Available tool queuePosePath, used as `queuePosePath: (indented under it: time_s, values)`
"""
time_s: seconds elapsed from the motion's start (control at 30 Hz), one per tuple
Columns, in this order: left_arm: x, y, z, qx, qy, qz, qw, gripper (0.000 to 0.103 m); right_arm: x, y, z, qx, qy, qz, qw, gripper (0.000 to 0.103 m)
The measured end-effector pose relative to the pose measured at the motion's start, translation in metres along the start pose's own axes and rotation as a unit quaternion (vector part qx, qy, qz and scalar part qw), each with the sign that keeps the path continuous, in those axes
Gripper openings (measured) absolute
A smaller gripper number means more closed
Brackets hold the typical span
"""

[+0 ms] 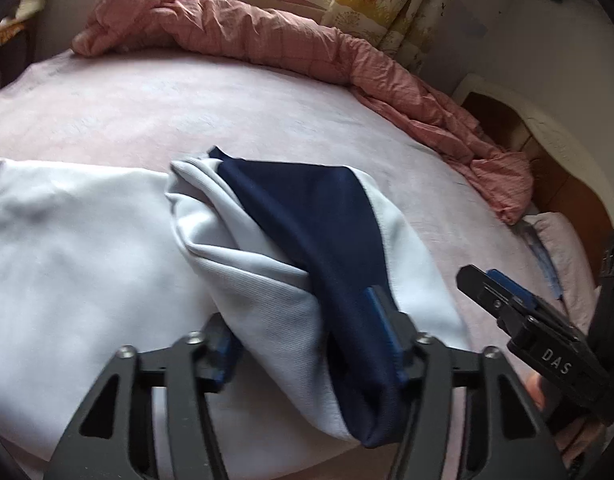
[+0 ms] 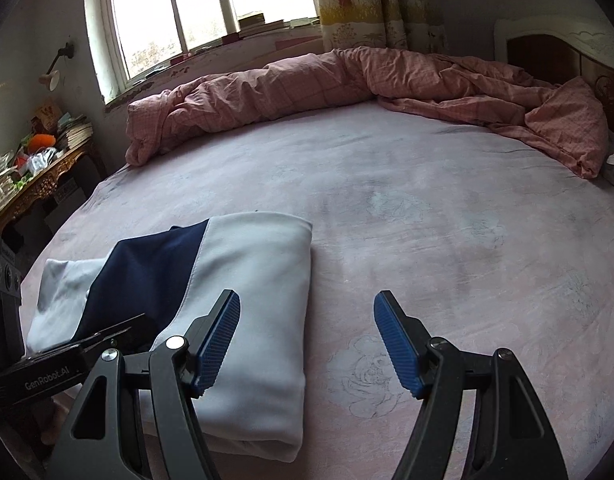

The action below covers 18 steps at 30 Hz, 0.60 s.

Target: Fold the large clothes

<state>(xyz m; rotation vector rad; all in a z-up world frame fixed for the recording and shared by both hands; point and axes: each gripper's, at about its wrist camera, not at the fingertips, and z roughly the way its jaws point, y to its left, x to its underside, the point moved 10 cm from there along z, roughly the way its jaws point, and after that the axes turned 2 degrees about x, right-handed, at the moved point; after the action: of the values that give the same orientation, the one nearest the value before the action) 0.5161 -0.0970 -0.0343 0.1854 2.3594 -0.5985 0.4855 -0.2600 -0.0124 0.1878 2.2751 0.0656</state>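
Left wrist view: left gripper (image 1: 307, 344) is straddling the garment's (image 1: 291, 240) folded flap, jaws apart, probably to flatten it; right gripper (image 2: 307, 344) is hovering agape, empty.

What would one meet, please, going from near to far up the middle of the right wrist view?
Open right gripper → folded pale grey and navy garment, just left of centre → bare pink bed sheet → crumpled pink checked quilt → white-framed window.
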Motion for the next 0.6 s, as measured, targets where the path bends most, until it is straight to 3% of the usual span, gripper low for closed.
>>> queuePosePath:
  time_s: [0.07, 0.13, 0.27, 0.43, 0.53, 0.6]
  values:
    - [-0.002, 0.006, -0.011, -0.026, -0.019, 0.009, 0.9994, 0.077, 0.002, -0.001, 0.002, 0.017, 0.001, -0.006, 1.000, 0.072]
    - [-0.004, 0.014, -0.023, -0.046, -0.029, 0.017, 0.9984, 0.078, 0.002, -0.001, 0.002, 0.005, 0.002, -0.001, 1.000, 0.072]
    - [-0.009, 0.027, -0.060, -0.105, -0.078, 0.048, 0.9903, 0.079, -0.004, 0.014, -0.012, -0.066, -0.020, 0.011, 0.998, 0.072]
    - [-0.019, 0.057, -0.117, -0.173, -0.151, 0.053, 0.9719, 0.086, 0.005, 0.068, -0.023, -0.128, -0.040, -0.046, 0.990, 0.072]
    - [-0.016, 0.094, -0.140, -0.205, -0.155, 0.022, 0.9662, 0.096, 0.027, 0.090, 0.000, -0.095, -0.003, -0.093, 0.991, 0.072]
    - [-0.007, 0.121, -0.146, -0.225, -0.141, -0.009, 0.9640, 0.098, 0.033, 0.098, 0.009, -0.051, -0.019, -0.137, 0.989, 0.072]
